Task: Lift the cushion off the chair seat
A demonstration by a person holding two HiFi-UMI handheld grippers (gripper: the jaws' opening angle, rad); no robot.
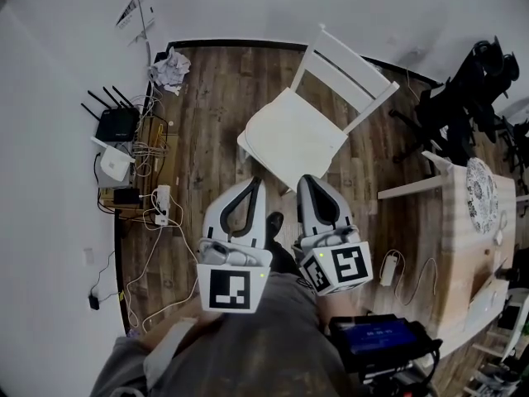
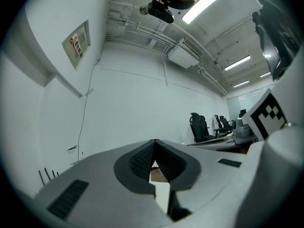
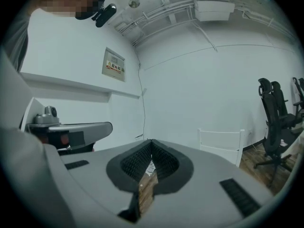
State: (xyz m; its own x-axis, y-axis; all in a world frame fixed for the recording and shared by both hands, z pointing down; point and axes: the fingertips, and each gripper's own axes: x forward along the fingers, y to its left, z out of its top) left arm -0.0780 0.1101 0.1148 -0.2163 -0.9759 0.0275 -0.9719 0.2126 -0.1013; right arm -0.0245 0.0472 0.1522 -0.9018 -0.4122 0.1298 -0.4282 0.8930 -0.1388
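Observation:
A white chair (image 1: 351, 77) stands on the wooden floor ahead of me, its seat covered by a flat white cushion (image 1: 293, 135) that is hard to tell from the seat itself. My left gripper (image 1: 256, 180) and right gripper (image 1: 304, 179) are side by side close to my body, both pointing toward the chair's near edge and short of it. Both are shut with nothing between the pads. In the left gripper view the closed tips (image 2: 155, 141) meet against a white wall. Past the closed tips (image 3: 151, 141) in the right gripper view, the chair's backrest (image 3: 221, 144) shows.
A black router (image 1: 116, 125), a power strip with tangled cables (image 1: 161, 205) and crumpled paper (image 1: 171, 69) lie along the left wall. A wooden table (image 1: 463, 238) with a patterned plate (image 1: 479, 193) stands at right, black office chairs (image 1: 471, 89) behind it. A blue-screened device (image 1: 376, 337) sits near my right side.

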